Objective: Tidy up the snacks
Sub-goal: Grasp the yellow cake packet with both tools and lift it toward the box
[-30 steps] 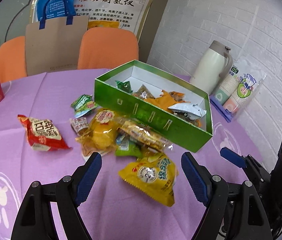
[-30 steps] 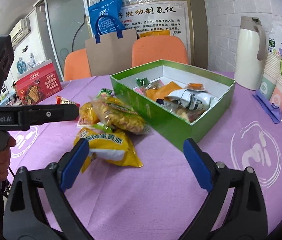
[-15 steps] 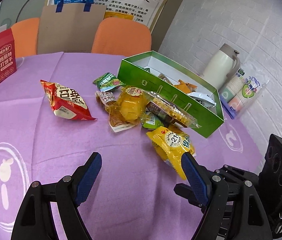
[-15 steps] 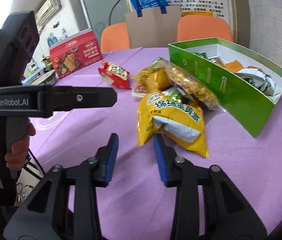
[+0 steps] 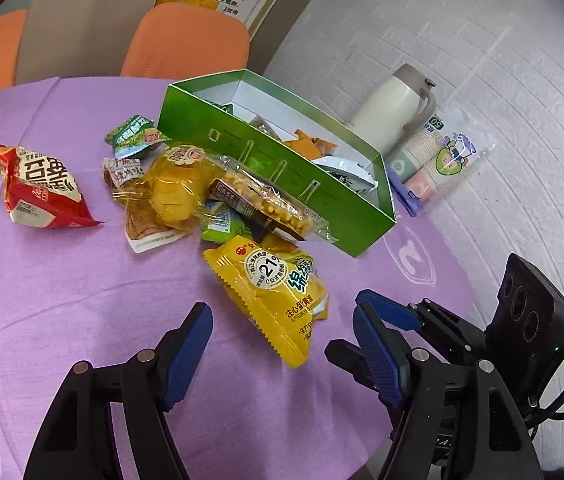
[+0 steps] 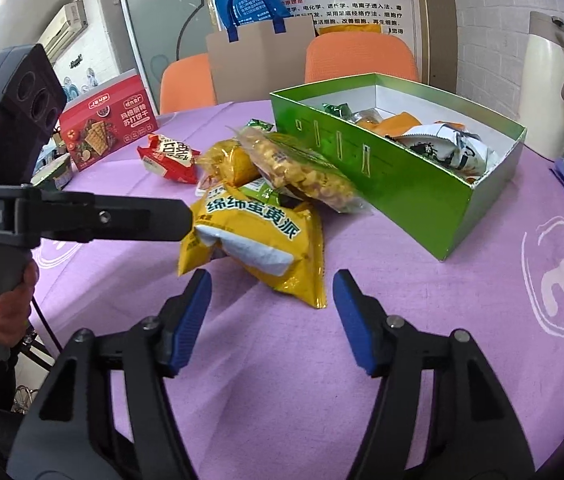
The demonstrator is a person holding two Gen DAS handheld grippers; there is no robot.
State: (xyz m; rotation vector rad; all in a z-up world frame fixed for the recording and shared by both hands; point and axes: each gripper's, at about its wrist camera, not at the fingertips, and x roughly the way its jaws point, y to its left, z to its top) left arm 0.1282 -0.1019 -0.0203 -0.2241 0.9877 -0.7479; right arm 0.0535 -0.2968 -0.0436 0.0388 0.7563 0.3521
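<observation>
While the left gripper [image 5: 282,344] narrows its jaws, they gape empty, the yellow bag [image 5: 278,300] on the cloth [image 5: 62,300] just ahead; from the right gripper [image 6: 272,316], jaws reopening, nothing held, that bag [image 6: 258,240] lies beside the green box [image 6: 401,184].

Left wrist view: fisheye, mounted behind the left gripper [image 5: 282,344], angled down at the purple tablecloth [image 5: 62,300] from close range; green box [image 5: 282,176] upper centre, thermos [image 5: 393,112] upper right.
Right wrist view: fisheye, behind the right gripper [image 6: 272,312], lower and flatter angle, chairs and poster in the upper frame.
Shared: yellow snack bag [image 5: 278,296] [image 6: 258,240], green box [image 6: 393,176], red snack bag [image 5: 38,184] [image 6: 170,156], thermos [image 6: 545,80]. Each view catches the other gripper at its edge.
</observation>
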